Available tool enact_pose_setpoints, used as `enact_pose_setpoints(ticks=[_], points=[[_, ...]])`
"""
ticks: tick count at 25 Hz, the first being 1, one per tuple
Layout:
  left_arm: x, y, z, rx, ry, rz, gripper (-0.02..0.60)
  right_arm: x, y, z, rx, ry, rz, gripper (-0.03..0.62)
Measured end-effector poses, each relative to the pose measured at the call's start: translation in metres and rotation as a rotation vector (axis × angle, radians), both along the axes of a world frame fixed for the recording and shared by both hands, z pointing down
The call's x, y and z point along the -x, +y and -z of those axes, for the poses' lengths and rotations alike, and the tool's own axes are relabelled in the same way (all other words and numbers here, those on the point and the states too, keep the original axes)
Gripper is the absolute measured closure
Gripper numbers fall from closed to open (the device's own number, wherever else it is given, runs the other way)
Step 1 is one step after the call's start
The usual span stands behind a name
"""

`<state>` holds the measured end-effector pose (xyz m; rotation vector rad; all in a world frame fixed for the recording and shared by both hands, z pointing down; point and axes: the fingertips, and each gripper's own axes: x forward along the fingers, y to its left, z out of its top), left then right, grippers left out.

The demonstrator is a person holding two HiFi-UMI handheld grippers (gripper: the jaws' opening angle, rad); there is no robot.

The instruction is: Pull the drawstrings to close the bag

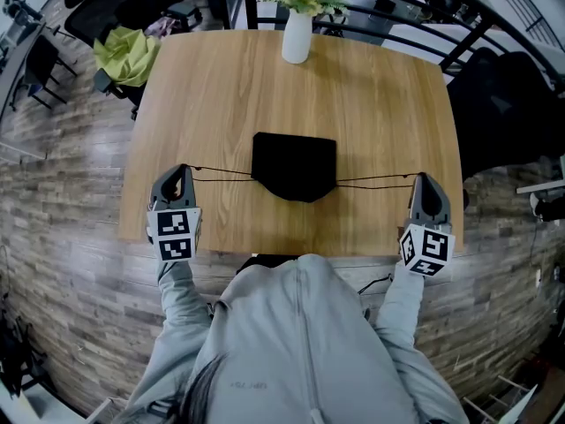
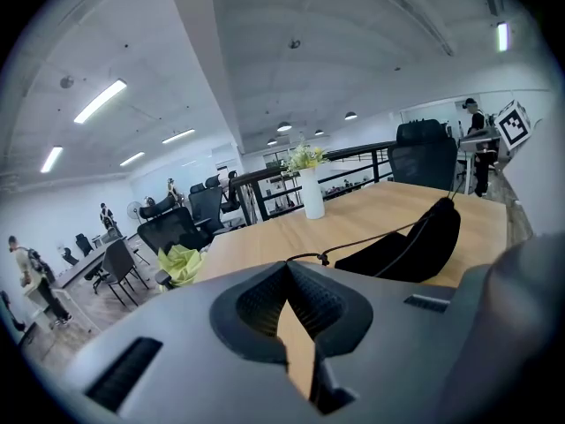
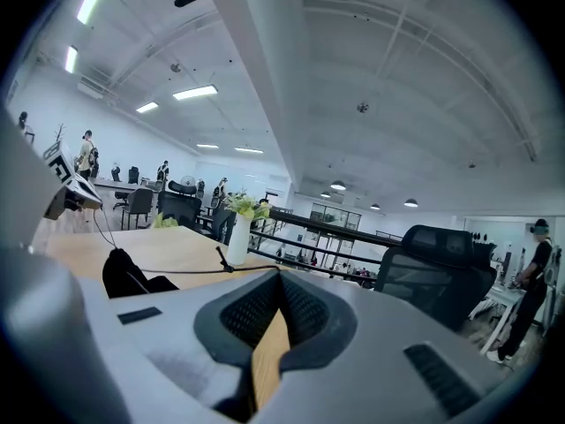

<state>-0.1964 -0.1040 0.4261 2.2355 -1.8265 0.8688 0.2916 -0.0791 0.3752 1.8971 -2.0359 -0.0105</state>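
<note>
A black drawstring bag lies flat in the middle of the wooden table, its mouth bunched toward me. One thin black drawstring runs taut from it to my left gripper, which is shut on the cord's end. The other drawstring stretches to my right gripper, also shut on its end. In the left gripper view the cord leaves the closed jaw tips toward the bag. In the right gripper view the cord leads from the closed tips to the bag.
A white vase with flowers stands at the table's far edge. A yellow-green cloth lies on a chair beyond the far-left corner. A black office chair is off the right side. A black railing runs behind the table.
</note>
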Motion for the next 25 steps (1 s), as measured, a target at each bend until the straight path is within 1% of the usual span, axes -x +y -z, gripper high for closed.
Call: enact_pose_setpoints(ticks=[5, 9, 12, 16, 21, 25], points=[[-0.026, 0.002, -0.005, 0.017, 0.031, -0.066, 0.555, 0.024, 0.003, -0.004, 0.032, 0.016, 0.072, 0.572], [-0.051, 0.005, -0.017, 0.053, 0.052, -0.130, 0.555, 0.045, 0.005, -0.016, 0.077, 0.026, 0.125, 0.572], [-0.072, 0.009, -0.030, 0.092, 0.074, -0.187, 0.555, 0.063, 0.007, -0.033, 0.123, 0.021, 0.165, 0.572], [-0.098, 0.018, -0.056, 0.171, 0.100, -0.251, 0.555, 0.090, 0.009, -0.064, 0.204, 0.015, 0.228, 0.572], [-0.112, 0.030, -0.092, 0.270, 0.150, -0.260, 0.554, 0.111, 0.013, -0.110, 0.314, 0.000, 0.268, 0.571], [-0.116, 0.037, -0.121, 0.345, 0.151, -0.254, 0.554, 0.113, 0.017, -0.147, 0.395, -0.021, 0.266, 0.571]])
